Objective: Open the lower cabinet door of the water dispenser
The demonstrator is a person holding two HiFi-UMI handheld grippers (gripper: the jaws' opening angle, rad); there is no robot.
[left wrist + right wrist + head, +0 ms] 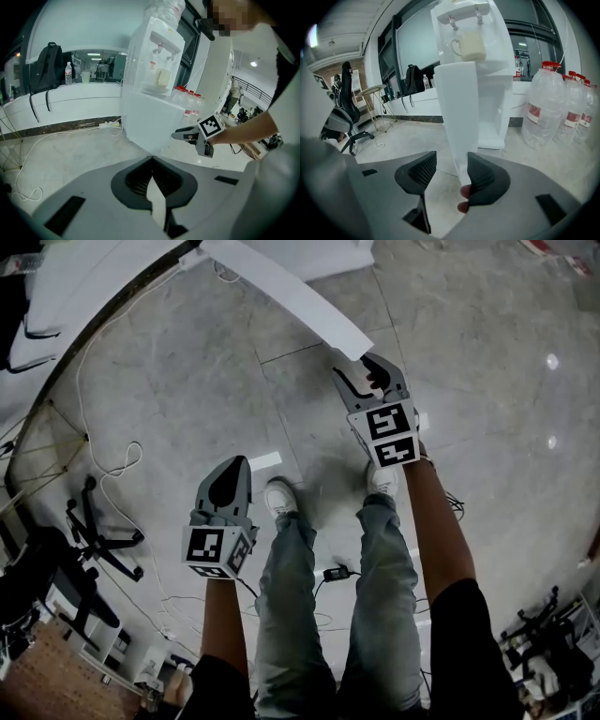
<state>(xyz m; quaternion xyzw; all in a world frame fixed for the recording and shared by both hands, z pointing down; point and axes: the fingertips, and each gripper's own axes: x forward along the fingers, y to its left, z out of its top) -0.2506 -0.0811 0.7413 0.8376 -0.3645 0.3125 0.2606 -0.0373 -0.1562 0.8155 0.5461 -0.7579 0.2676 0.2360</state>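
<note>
The white water dispenser [487, 56] [154, 70] stands on the floor with a cup [471, 44] under its taps. Its lower cabinet door [459, 117] [281, 287] is swung out, and I see it edge-on as a long white panel. My right gripper [452, 176] [361, 371] [187, 135] is open with the door's free edge between its jaws. The edge lies against the right-hand pad [485, 176], and a gap shows on the left side. My left gripper [151, 161] [234, 474] is shut and holds nothing, low and to the left, apart from the door.
Several large water bottles [543, 103] stand to the right of the dispenser. An office chair [347, 112] [89, 531] and loose cables [112, 465] lie to the left. A power strip [108, 124] sits by the wall. The person's feet [281, 498] are just behind the grippers.
</note>
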